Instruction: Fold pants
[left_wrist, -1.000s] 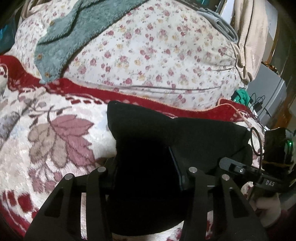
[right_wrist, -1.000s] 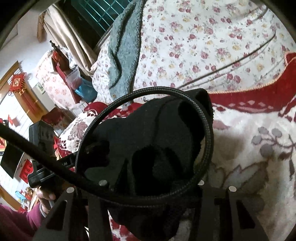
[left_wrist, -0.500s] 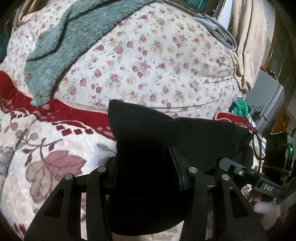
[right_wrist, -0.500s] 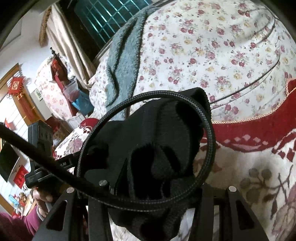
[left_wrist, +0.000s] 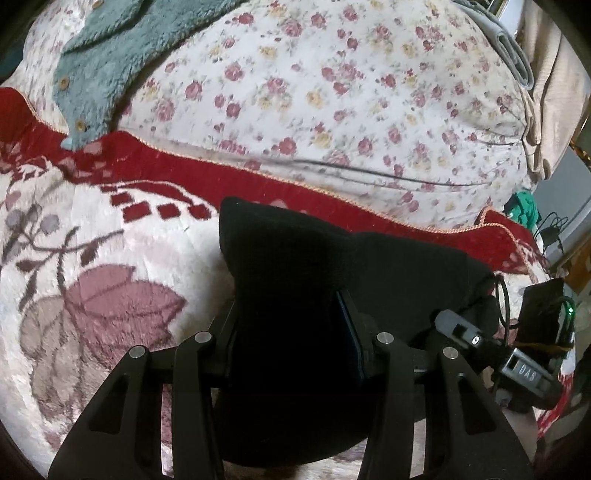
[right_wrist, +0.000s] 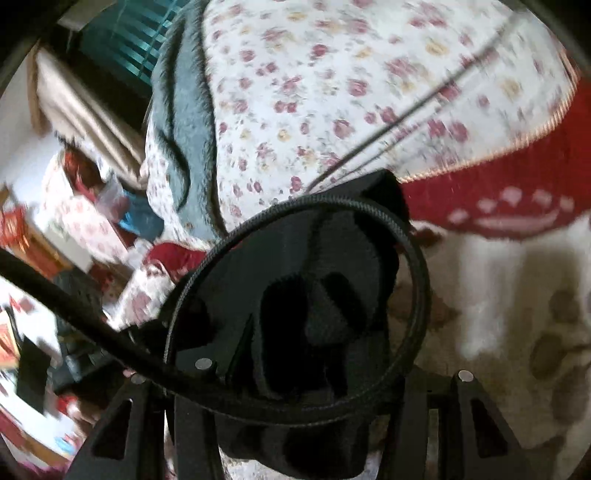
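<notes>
The black pants (left_wrist: 295, 258) hang bunched between both grippers above the cream and red floral blanket (left_wrist: 92, 240). My left gripper (left_wrist: 291, 343) is shut on one end of the pants, and the fabric hides its fingertips. My right gripper (right_wrist: 306, 354) is shut on the other end of the pants (right_wrist: 332, 266). In the left wrist view the right gripper's body (left_wrist: 517, 358) shows at the lower right. A black braided cable (right_wrist: 413, 258) loops in front of the pants in the right wrist view.
A rose-print quilt (left_wrist: 351, 92) is piled behind the blanket, with a teal fleece garment (left_wrist: 122, 55) lying on it. Beige fabric (left_wrist: 554, 92) and a grey box stand at the right. Cluttered red furniture (right_wrist: 55, 240) is at the left of the right wrist view.
Both grippers rose with the pants and then came back down toward the blanket. The red blanket border is back in view behind the pants. The right wrist view is motion-blurred now.
</notes>
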